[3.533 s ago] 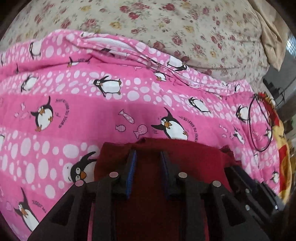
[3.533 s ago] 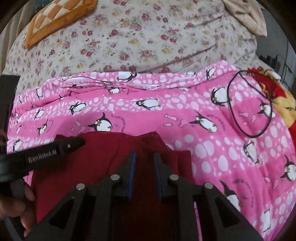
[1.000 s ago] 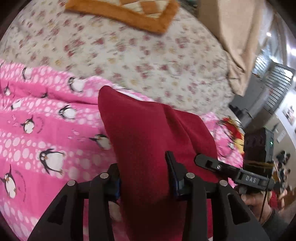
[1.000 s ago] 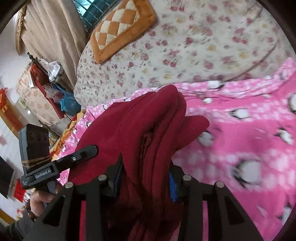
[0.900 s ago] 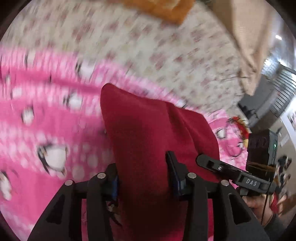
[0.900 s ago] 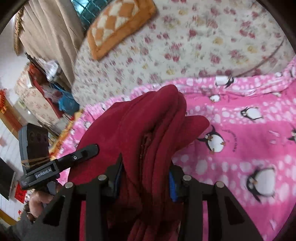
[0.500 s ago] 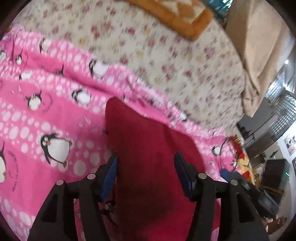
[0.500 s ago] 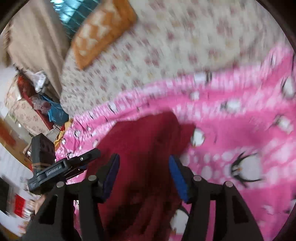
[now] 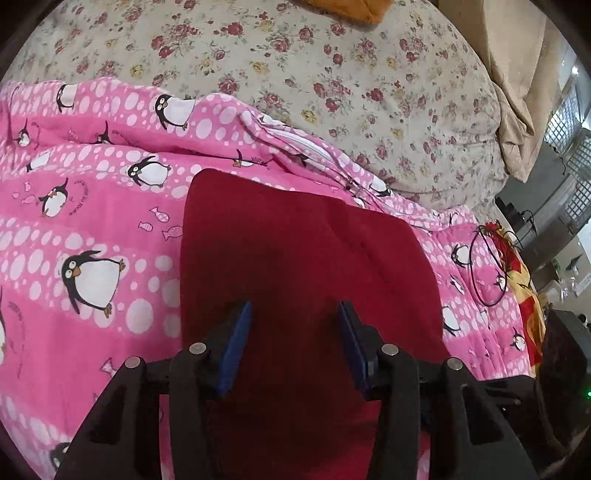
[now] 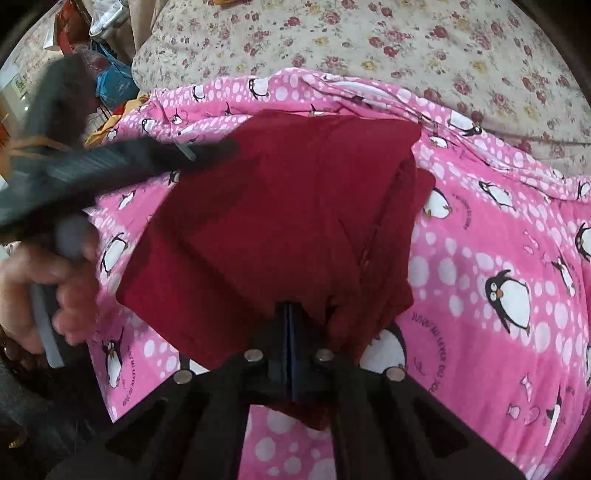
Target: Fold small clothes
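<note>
A dark red garment point(image 9: 295, 251) lies folded and flat on the pink penguin blanket point(image 9: 92, 229). My left gripper point(image 9: 293, 332) hovers over its near part. The blue pads stand apart on either side of the cloth below and do not press on it, and the jaws are closing. In the right wrist view the same red garment point(image 10: 277, 206) shows stacked layers along its right edge. My right gripper point(image 10: 290, 325) is shut, pad against pad, at the garment's near edge with no cloth pinched. The left gripper's body point(image 10: 110, 166) crosses the upper left as a blur, held by a hand point(image 10: 55, 288).
A floral bedsheet point(image 9: 295, 74) covers the bed beyond the blanket, with an orange cushion point(image 9: 343, 5) at the top edge. A thin black cable loop point(image 9: 487, 266) lies on the blanket's right end. A beige curtain point(image 9: 517, 92) hangs at the right. Room clutter point(image 10: 110, 74) sits past the bed's left side.
The red garment was held up, draped in both grippers; now it lies flat on the blanket. Both grippers let go of it and sank. The right jaws opened, then closed empty.
</note>
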The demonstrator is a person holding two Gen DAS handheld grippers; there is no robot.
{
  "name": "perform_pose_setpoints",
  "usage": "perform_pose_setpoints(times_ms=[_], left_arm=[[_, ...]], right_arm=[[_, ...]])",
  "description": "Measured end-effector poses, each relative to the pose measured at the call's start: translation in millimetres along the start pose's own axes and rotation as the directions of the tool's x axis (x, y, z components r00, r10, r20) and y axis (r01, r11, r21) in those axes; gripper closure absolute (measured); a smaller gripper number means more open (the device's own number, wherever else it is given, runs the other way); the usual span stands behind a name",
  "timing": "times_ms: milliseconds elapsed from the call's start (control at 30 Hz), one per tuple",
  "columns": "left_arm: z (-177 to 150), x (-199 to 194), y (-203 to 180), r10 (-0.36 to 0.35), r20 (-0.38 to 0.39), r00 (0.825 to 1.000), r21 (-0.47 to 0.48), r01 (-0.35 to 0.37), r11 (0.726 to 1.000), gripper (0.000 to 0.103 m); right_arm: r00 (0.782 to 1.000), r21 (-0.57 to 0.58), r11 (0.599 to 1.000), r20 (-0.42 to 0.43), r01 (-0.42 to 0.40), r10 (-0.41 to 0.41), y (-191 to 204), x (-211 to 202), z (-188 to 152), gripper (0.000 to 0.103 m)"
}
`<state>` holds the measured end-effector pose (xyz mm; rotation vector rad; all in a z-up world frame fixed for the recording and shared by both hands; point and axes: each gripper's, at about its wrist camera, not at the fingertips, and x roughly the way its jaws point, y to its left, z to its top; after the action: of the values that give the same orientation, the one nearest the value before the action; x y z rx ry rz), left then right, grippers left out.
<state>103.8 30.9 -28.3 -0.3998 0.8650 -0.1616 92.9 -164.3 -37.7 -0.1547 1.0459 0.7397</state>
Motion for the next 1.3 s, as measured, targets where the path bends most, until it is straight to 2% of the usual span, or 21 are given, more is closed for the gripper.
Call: perform_pose_setpoints(times_ms=[67,100,167,200,300,367,400,433,467,533,567,600,633,667,700,767,800,933,1067,1167,1300], left_arm=[[1.1,-3.3,-1.5,-0.002,0.006,1.000,0.001,0.002,1.000,0.073],[4.4,-9.1,0.6,-0.032,0.027,0.999,-0.025,0.032,0.999,0.073],[14.0,-21.9,4.1,-0.082,0.094,0.992,-0.053,0.087,0.995,0.073],[17.8,-27.6,3.7,-0.088,0.132,0.987,-0.052,0.096,0.994,0.073],[34.8,-35.1,-1.8,-0.041,0.232,0.972,-0.039,0.052,0.998,0.072],[44.7,-27.2,-6.9,-0.024,0.227,0.974,-0.040,0.034,0.999,0.070],[49.3,-19.5,-9.3,-0.013,0.218,0.976,-0.039,0.022,0.999,0.070],[51.1,-13.7,-10.8,0.005,0.209,0.978,-0.037,0.003,0.999,0.069],[53.8,-5.7,-12.6,0.028,0.197,0.980,-0.040,-0.020,0.999,0.068],[55.7,7.1,-5.8,0.032,0.160,0.987,-0.065,-0.021,0.998,0.065],[54.5,17.1,-2.5,0.029,0.128,0.991,-0.076,-0.019,0.997,0.063],[51.5,35.8,2.7,0.041,0.057,0.998,-0.087,-0.036,0.996,0.063],[46.7,50.0,6.2,0.037,-0.002,0.999,-0.086,-0.037,0.996,0.063],[43.4,57.6,6.5,0.050,-0.021,0.999,-0.065,-0.051,0.997,0.063],[43.2,57.8,4.1,0.061,-0.014,0.998,-0.044,-0.062,0.997,0.062],[43.3,57.3,0.7,0.055,-0.017,0.998,-0.030,-0.055,0.998,0.054],[42.5,58.0,0.2,0.055,-0.020,0.998,-0.024,-0.055,0.998,0.054],[42.1,56.0,1.6,0.041,-0.019,0.999,-0.028,-0.041,0.999,0.051],[45.6,56.1,6.4,-0.019,-0.012,1.000,-0.065,0.018,0.998,0.044],[45.4,54.6,11.1,-0.045,0.005,0.999,-0.117,0.045,0.992,0.043],[45.5,53.4,12.4,-0.056,0.014,0.998,-0.124,0.058,0.991,0.043]], right_arm=[[1.000,0.016,1.000,0.003,-0.009,0.009,-0.4,-1.1,-0.1,0.103],[1.000,0.017,1.000,0.005,-0.016,0.016,-1.0,-2.4,-1.0,0.103],[0.999,0.015,0.999,0.025,-0.033,0.033,-2.8,-8.6,-0.2,0.103],[0.997,-0.005,0.999,0.075,-0.036,0.036,0.8,-20.1,2.8,0.103],[0.960,-0.062,0.998,0.281,0.006,0.011,14.6,-56.6,15.7,0.103],[0.931,-0.041,0.994,0.357,0.100,-0.079,17.4,-60.8,31.4,0.103],[0.910,-0.019,0.985,0.386,0.171,-0.150,17.1,-56.5,43.0,0.103],[0.902,-0.008,0.982,0.397,0.190,-0.171,15.1,-51.6,50.4,0.103],[0.902,0.008,0.981,0.390,0.195,-0.182,10.9,-43.8,58.9,0.103],[0.916,0.082,0.979,0.345,0.186,-0.203,-4.3,-23.6,73.4,0.101],[0.934,0.112,0.978,0.295,0.175,-0.201,-14.0,-7.2,78.3,0.100],[0.948,0.126,0.973,0.231,0.193,-0.217,-20.9,8.6,80.5,0.099],[0.955,0.130,0.967,0.176,0.219,-0.240,-24.8,19.6,78.5,0.100],[0.959,0.128,0.964,0.138,0.231,-0.248,-31.4,34.0,75.0,0.102],[0.957,0.120,0.965,0.150,0.231,-0.248,-32.2,36.0,69.3,0.102],[0.952,0.099,0.963,0.153,0.250,-0.263,-28.6,34.5,66.7,0.102],[0.952,0.097,0.963,0.154,0.252,-0.265,-28.2,34.5,66.0,0.102],[0.960,0.122,0.972,0.173,0.199,-0.218,-35.4,28.9,61.2,0.102],[0.967,0.135,0.978,0.179,0.161,-0.184,-33.0,20.1,56.1,0.099],[0.968,0.122,0.980,0.178,0.156,-0.177,-27.8,17.2,54.2,0.093],[0.971,0.110,0.983,0.172,0.148,-0.165,-25.3,14.2,53.4,0.090]])
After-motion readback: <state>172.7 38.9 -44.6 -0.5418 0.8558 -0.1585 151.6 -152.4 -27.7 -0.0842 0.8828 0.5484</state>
